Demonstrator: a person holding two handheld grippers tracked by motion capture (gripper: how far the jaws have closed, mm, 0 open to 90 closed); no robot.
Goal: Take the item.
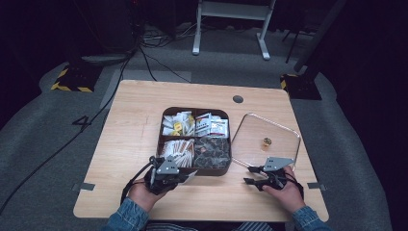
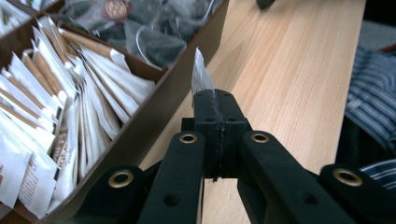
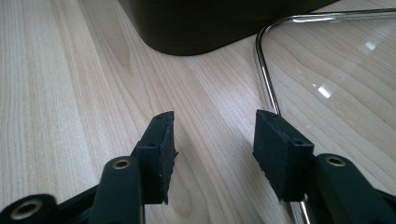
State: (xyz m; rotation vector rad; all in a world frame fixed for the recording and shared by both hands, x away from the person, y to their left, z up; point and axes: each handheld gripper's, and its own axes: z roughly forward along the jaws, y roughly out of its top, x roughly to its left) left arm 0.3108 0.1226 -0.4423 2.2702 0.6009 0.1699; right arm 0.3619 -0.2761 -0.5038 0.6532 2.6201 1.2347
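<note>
Packet pinched, box right there

Left gripper (image 2: 215, 100) clamps a white packet (image 2: 200, 74); lift clear of the box (image 2: 159, 100) edge; right gripper (image 3: 212, 140) idles open.

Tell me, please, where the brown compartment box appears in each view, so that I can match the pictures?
High view: the box sits at the centre of the table.
Left gripper view: upper left, with the box's wall running diagonally.
Right gripper view: top centre, a dark rounded corner of the box.
Shared landmark: the light wooden table under it.
</note>
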